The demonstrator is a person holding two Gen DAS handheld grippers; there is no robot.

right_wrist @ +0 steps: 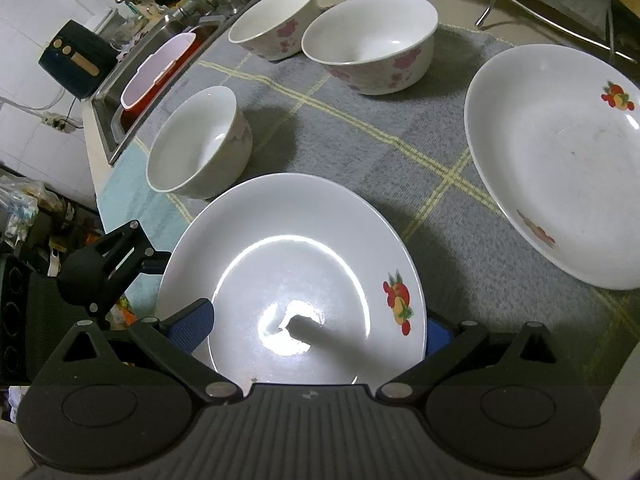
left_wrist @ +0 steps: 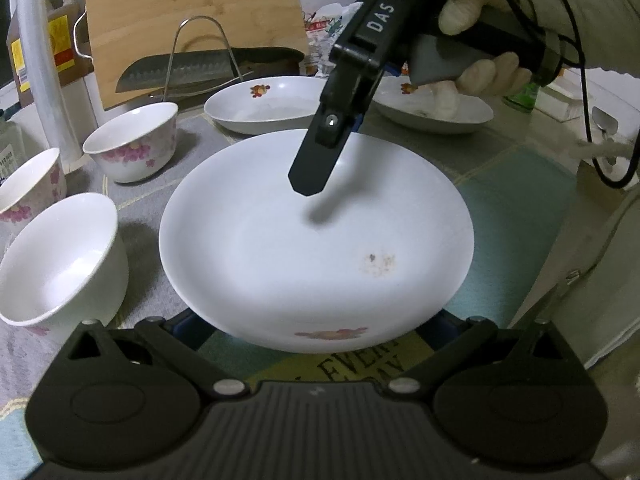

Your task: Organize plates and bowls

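My right gripper (right_wrist: pixel 316 328) is spread wide around the near rim of a white plate (right_wrist: pixel 296 264) with a fruit print; the blue pads (right_wrist: pixel 196 320) sit on either side of the rim, the left one just at its edge and the right one mostly hidden behind it, and I cannot tell whether they press on it. Seen from my left wrist, that same gripper (left_wrist: pixel 310 178) comes down from above with its dark finger hanging over the middle of the plate (left_wrist: pixel 316 236), my gloved hand (left_wrist: pixel 472 40) around the handle. My left gripper (left_wrist: pixel 316 336) is also opened wide, its fingertips tucked under the plate's near edge, so I cannot tell whether they touch it. Just left of the plate from the right wrist stands a plain white bowl (right_wrist: pixel 200 144), and farther ahead two flowered bowls (right_wrist: pixel 372 44) stand side by side. To the right lies a second fruit-print plate (right_wrist: pixel 556 160), well apart from the first. Everything rests on a grey checked mat (right_wrist: pixel 380 152). Beyond the mat's left edge is a steel sink (right_wrist: pixel 132 76). From the left wrist, a cutting board (left_wrist: pixel 192 12) and a knife (left_wrist: pixel 208 68) stand at the back.
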